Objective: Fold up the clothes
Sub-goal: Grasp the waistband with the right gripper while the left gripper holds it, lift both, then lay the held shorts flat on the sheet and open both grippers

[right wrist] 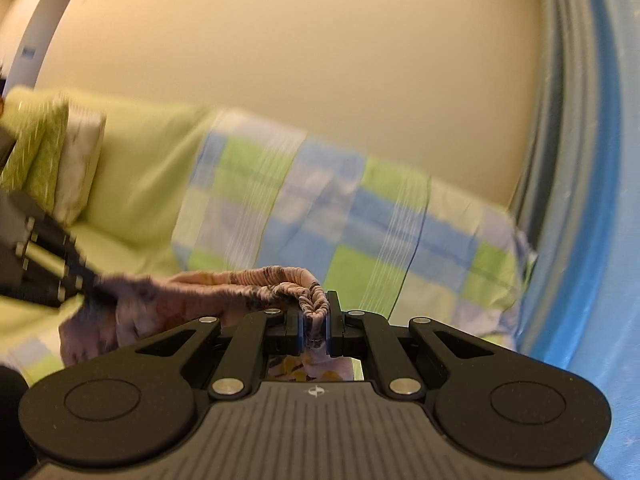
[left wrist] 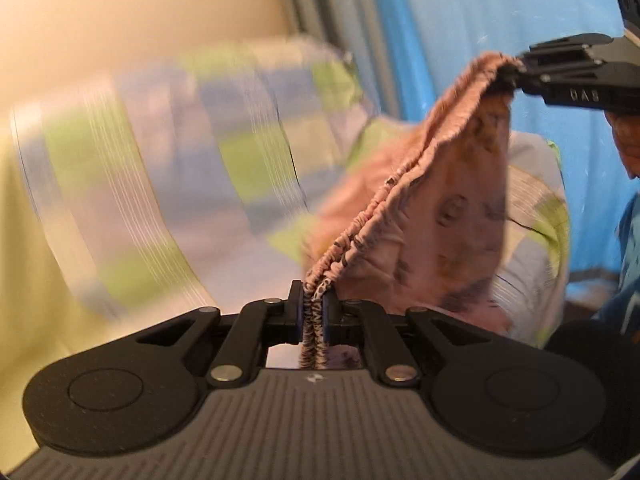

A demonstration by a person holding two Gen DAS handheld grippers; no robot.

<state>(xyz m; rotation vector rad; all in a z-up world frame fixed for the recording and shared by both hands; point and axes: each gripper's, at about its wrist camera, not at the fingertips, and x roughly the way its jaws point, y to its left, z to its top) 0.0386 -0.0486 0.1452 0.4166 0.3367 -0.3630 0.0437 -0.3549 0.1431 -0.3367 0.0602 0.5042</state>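
Pink garment point(left wrist: 448, 208) up in the air, strung between both tools! Left gripper point(left wrist: 313, 312) has its fingers pressed together on the gathered elastic edge point(left wrist: 360, 224), the ruched band with its dark speckled print running right down between the pads. From there the band climbs up and to the right, straight to the right gripper point(left wrist: 516, 70), which bites the far end of that same edge at the top of the left wrist view. Below the band the cloth hangs loose in a sagging triangle, faint printed motifs on it, hard to make out through the blur.

Over to the right wrist view: right gripper point(right wrist: 314, 320) is clamped too, a bunched fold of the elastic edge point(right wrist: 280, 280) squeezed between its pads, a scrap of the pink garment point(right wrist: 160, 304) poking out beneath the fingers. The band runs away to the left, nearly level, to the left gripper point(right wrist: 86, 284) at the frame's edge.

Behind the cloth, a checked blanket point(right wrist: 340, 216) in green, blue and white drapes over a lime-green sofa point(right wrist: 140, 168); a blue curtain point(right wrist: 580, 200) hangs on the right
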